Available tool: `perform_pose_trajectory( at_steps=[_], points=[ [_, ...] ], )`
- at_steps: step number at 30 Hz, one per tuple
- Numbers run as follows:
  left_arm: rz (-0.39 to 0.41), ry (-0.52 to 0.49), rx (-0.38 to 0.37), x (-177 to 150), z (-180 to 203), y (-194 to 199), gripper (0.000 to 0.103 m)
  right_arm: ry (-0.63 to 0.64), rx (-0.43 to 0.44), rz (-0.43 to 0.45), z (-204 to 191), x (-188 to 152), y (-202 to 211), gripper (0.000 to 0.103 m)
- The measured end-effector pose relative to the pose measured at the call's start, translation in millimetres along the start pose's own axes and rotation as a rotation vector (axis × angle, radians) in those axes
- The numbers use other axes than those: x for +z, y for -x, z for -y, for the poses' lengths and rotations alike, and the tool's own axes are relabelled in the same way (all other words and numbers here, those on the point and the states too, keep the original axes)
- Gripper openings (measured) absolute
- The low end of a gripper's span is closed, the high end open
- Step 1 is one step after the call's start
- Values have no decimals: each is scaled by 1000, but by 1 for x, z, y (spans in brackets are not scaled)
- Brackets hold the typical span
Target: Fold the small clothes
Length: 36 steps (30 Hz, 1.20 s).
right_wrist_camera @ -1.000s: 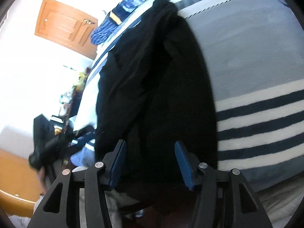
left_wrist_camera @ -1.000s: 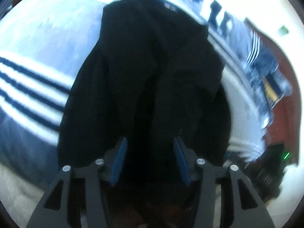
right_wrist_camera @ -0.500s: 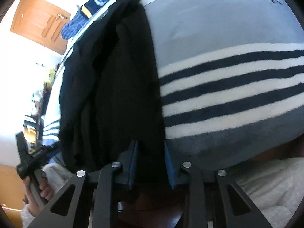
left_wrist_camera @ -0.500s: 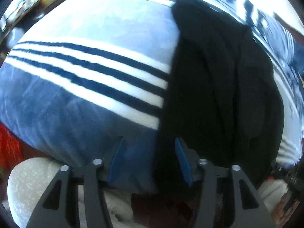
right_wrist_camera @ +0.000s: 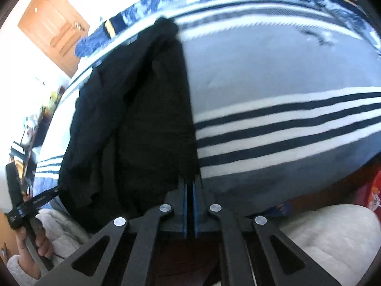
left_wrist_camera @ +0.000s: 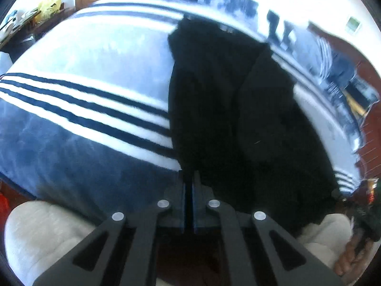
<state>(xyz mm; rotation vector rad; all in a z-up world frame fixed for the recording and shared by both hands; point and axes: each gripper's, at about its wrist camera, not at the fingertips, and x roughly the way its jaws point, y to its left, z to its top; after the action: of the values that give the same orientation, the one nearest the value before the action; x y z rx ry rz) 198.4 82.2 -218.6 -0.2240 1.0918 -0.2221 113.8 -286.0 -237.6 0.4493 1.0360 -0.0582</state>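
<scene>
Across the middle of both wrist views lies the black garment (left_wrist_camera: 228, 109), spread lengthwise on a blue blanket with white and navy stripes (left_wrist_camera: 90, 100). At the lower centre of the left view, the left gripper (left_wrist_camera: 188, 178) has its jaws pressed together on the garment's near left corner. At the lower centre of the right view, the right gripper (right_wrist_camera: 189, 182) is likewise pinched on the near right corner (right_wrist_camera: 188, 166). Both near corners look secured, so the fold seems about to start; the next move calls for carrying both corners evenly toward the far edge.
</scene>
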Motion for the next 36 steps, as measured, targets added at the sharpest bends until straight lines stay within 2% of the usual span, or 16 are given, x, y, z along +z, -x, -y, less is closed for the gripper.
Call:
perform_pose_trajectory(
  at_steps=[1, 3, 5, 8, 12, 14, 15, 16, 19, 23, 24, 28, 31, 33, 34, 36],
  points=[
    [-7, 0, 4, -4, -3, 3, 4, 5, -12, 19, 4, -2, 9, 2],
    [-51, -12, 83, -9, -8, -12, 4, 12, -28, 22, 7, -4, 15, 2],
    [-126, 14, 120, -9, -13, -32, 4, 9, -68, -40, 10, -5, -3, 2],
    [-175, 34, 122, -2, -14, -44, 6, -4, -138, -157, 15, -6, -39, 2],
    [-154, -1, 148, 0, -4, -35, 18, -48, -10, -128, 14, 2, -27, 13],
    [-117, 12, 117, -5, 3, -15, 21, -68, 10, -66, 15, 7, -8, 41],
    [-75, 24, 97, -3, 7, -2, 22, -82, 33, -16, 16, 11, 4, 66],
    [-37, 6, 81, 1, 17, 11, 26, -88, 50, 24, 16, 16, 13, 75],
    [38, -88, 51, 25, 60, 37, 51, -47, 92, 99, 4, 43, 33, 75],
    [90, -175, 1, 79, 123, 45, 74, -28, 217, 116, -13, 92, 29, 75],
    [94, -185, 3, 102, 138, 40, 75, -11, 255, 122, -20, 109, 26, 75],
    [73, -204, -52, 173, 178, -1, 75, 10, 287, 167, -37, 161, 6, 75],
    [44, -276, -38, 223, 214, -60, 75, -19, 234, 152, -37, 201, -29, 75],
    [-1, -281, -34, 249, 226, -91, 75, -118, 277, 87, -21, 228, -70, 55],
    [-43, -267, -21, 270, 234, -120, 75, -156, 318, 55, -14, 236, -85, 38],
    [-101, -258, -1, 293, 246, -159, 75, -251, 374, -31, 3, 255, -131, 32]
  ],
)
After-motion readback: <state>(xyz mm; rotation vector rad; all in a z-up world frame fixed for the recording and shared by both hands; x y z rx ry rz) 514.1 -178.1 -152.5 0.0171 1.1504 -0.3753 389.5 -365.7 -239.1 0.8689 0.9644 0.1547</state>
